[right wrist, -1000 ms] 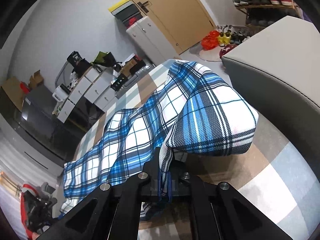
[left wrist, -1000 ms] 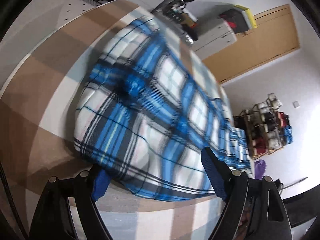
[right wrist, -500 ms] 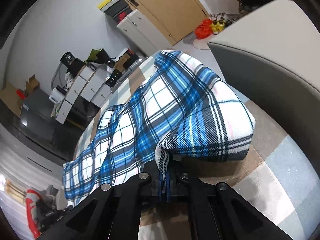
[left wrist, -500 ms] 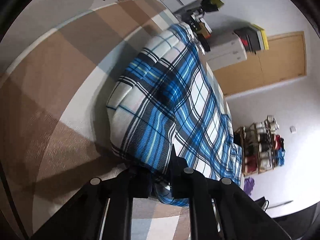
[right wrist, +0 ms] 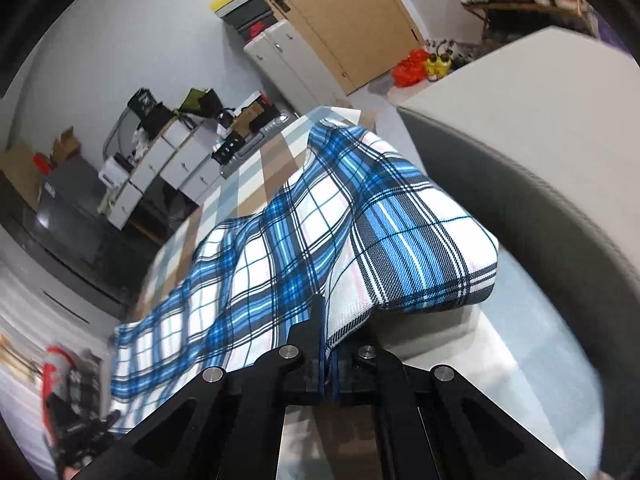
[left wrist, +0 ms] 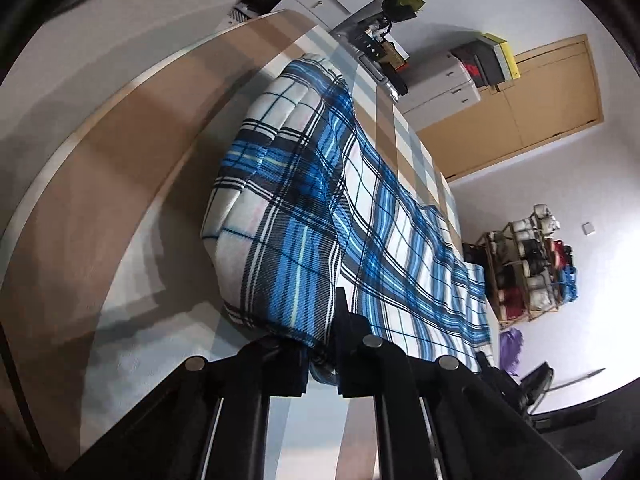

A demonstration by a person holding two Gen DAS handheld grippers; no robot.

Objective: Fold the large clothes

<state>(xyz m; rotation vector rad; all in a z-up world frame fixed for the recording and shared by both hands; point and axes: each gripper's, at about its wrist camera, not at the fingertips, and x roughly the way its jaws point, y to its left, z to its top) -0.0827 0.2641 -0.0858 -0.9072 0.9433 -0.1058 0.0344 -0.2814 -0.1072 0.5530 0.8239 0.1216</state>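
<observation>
left gripper (left wrist: pixel 324 356) low over checked bed cover (left wrist: pixel 132 208), tilted up along cloth, fingers pinched on near edge of blue plaid garment (left wrist: pixel 320 208). right gripper (right wrist: pixel 329 364) same height approx, fingers closed tight on folded edge of garment (right wrist: pixel 304 240). fabric lifted at both grips, rest draped flat across bed twd drawers (right wrist: pixel 168 160).

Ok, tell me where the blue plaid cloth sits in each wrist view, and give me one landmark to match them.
Left wrist view: blue plaid cloth runs from centre to lower right, its near edge in the left gripper.
Right wrist view: the cloth fills centre to lower left, pinched by the right gripper.
Shared landmark: the wooden door.
</observation>
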